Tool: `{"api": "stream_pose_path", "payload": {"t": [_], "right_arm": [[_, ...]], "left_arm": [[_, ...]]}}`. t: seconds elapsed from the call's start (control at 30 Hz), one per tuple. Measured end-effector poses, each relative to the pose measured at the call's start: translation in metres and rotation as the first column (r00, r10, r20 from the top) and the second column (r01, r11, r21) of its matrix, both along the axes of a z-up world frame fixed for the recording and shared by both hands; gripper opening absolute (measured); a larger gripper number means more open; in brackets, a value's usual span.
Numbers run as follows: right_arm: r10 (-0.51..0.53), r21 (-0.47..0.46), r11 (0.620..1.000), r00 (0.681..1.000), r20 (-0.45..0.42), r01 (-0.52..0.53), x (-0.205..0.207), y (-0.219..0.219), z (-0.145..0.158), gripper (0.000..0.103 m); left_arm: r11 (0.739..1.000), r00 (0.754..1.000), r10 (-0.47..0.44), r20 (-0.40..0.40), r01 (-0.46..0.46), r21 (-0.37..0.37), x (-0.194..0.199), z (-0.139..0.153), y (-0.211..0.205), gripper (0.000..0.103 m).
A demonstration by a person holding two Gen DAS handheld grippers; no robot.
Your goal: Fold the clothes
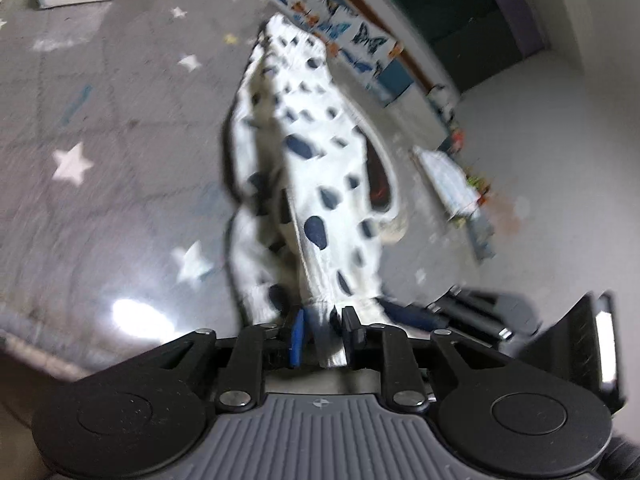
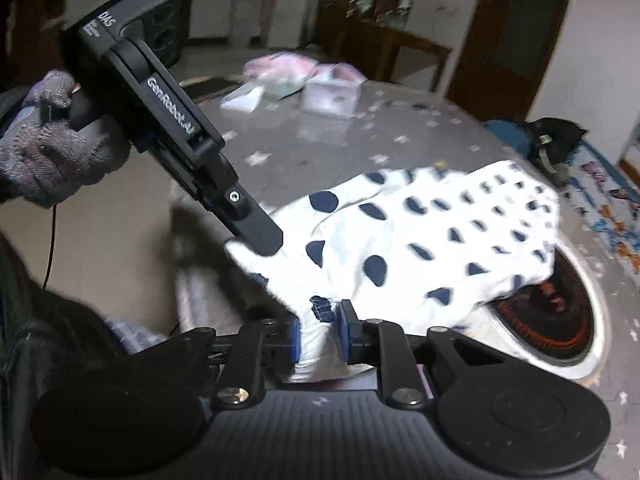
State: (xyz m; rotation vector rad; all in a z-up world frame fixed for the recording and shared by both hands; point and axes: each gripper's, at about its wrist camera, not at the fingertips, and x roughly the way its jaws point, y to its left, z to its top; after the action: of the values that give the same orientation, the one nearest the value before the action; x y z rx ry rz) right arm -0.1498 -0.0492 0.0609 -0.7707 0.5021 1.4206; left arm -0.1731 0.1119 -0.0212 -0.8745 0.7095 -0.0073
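The white navy-spotted garment [image 2: 420, 240] lies partly lifted over a grey star-print tablecloth [image 1: 100, 140], covering what looks like an inset burner [image 2: 560, 312]. The left gripper [image 1: 320, 330] and the right gripper [image 2: 318, 332] each pinch its edge.

I see a gray tablecloth [image 1: 100, 120] with white stars on the table. A bright light spot shines on it near me. Far off are white walls [image 2: 600, 40] and a dark wooden door [image 2: 516, 32]. A strip of butterfly pictures [image 1: 332, 20] runs along the far right edge.
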Motion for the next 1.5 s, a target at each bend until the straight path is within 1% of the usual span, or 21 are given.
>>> {"api": "stream_pose_path", "payload": {"t": [0.03,0.07,0.1,0.13,0.17,0.2,0.23,0.3,0.43,0.6,0.67,0.77,0.93,1.07,1.2,1.3,1.4,1.5], "right_arm": [[0.016,-0.007,1.0,1.0,-0.003,-0.016,-0.001,0.0,-0.001,0.024],[0.026,-0.009,1.0,1.0,-0.012,-0.026,-0.001,0.001,0.0,0.03],[0.041,-0.008,0.999,0.999,-0.023,-0.041,-0.001,0.0,0.001,0.038],[0.054,-0.002,0.999,0.998,-0.035,-0.054,0.0,-0.001,0.004,0.041],[0.06,0.0,0.998,0.997,-0.054,-0.06,0.001,-0.003,0.008,0.042],[0.064,0.004,0.998,0.995,-0.074,-0.064,0.003,-0.004,0.012,0.042],[0.059,0.013,0.998,0.993,-0.101,-0.058,0.007,-0.006,0.017,0.042],[0.034,0.029,0.999,0.989,-0.143,-0.03,0.017,-0.006,0.02,0.045],[-0.034,0.054,0.997,0.977,-0.211,0.047,0.041,-0.002,0.021,0.048],[-0.115,0.078,0.986,0.948,-0.297,0.144,0.072,0.004,0.022,0.048],[-0.137,0.076,0.983,0.938,-0.318,0.169,0.081,0.008,0.018,0.048],[-0.155,0.065,0.98,0.929,-0.336,0.187,0.089,0.017,0.005,0.049],[-0.171,0.03,0.981,0.922,-0.347,0.193,0.095,0.026,-0.012,0.049],[-0.192,0.003,0.979,0.918,-0.347,0.206,0.098,0.027,-0.021,0.049],[-0.191,0.0,0.979,0.92,-0.342,0.204,0.097,0.026,-0.013,0.049],[-0.197,0.02,0.977,0.926,-0.321,0.214,0.102,0.03,-0.004,0.049],[-0.208,0.035,0.973,0.931,-0.299,0.229,0.109,0.037,0.001,0.05],[-0.224,0.046,0.968,0.934,-0.277,0.246,0.12,0.049,0.002,0.05]], "left_arm": [[1.0,1.0,-0.001,-0.004,0.001,0.02,-0.002,0.001,0.0,0.022],[0.999,1.0,-0.001,-0.008,0.002,0.04,-0.005,0.001,-0.001,0.023],[0.998,1.0,-0.002,-0.012,0.003,0.06,-0.007,0.002,-0.001,0.03],[0.997,1.0,-0.002,-0.015,0.003,0.081,-0.009,0.003,-0.002,0.039],[0.993,1.0,0.004,0.005,-0.004,0.114,-0.01,0.01,-0.001,0.052],[0.989,1.0,0.008,0.026,-0.012,0.148,-0.012,0.018,-0.001,0.054],[0.983,0.999,0.012,0.046,-0.02,0.18,-0.013,0.025,0.0,0.054],[0.98,0.996,0.009,0.092,-0.026,0.195,-0.01,0.036,0.001,0.057],[0.985,0.986,-0.022,0.168,-0.007,0.171,0.01,0.042,-0.003,0.057],[0.994,0.981,-0.057,0.184,0.039,0.103,0.048,0.032,-0.004,0.053],[0.993,0.986,-0.054,0.155,0.036,0.114,0.063,0.026,-0.004,0.053],[0.994,0.994,-0.037,0.101,0.025,0.111,0.073,0.013,0.001,0.053],[0.986,0.999,-0.016,0.036,0.01,0.166,0.074,0.004,0.006,0.053],[0.975,1.0,-0.024,0.016,0.02,0.223,0.076,0.001,0.002,0.052],[0.963,0.999,-0.035,0.018,0.029,0.268,0.077,0.008,-0.003,0.053],[0.955,0.999,-0.034,0.029,0.024,0.297,0.078,0.013,-0.004,0.054],[0.948,0.999,-0.034,0.035,0.021,0.318,0.078,0.016,-0.005,0.055],[0.946,0.999,-0.036,0.026,0.025,0.323,0.079,0.013,-0.003,0.056]]}}
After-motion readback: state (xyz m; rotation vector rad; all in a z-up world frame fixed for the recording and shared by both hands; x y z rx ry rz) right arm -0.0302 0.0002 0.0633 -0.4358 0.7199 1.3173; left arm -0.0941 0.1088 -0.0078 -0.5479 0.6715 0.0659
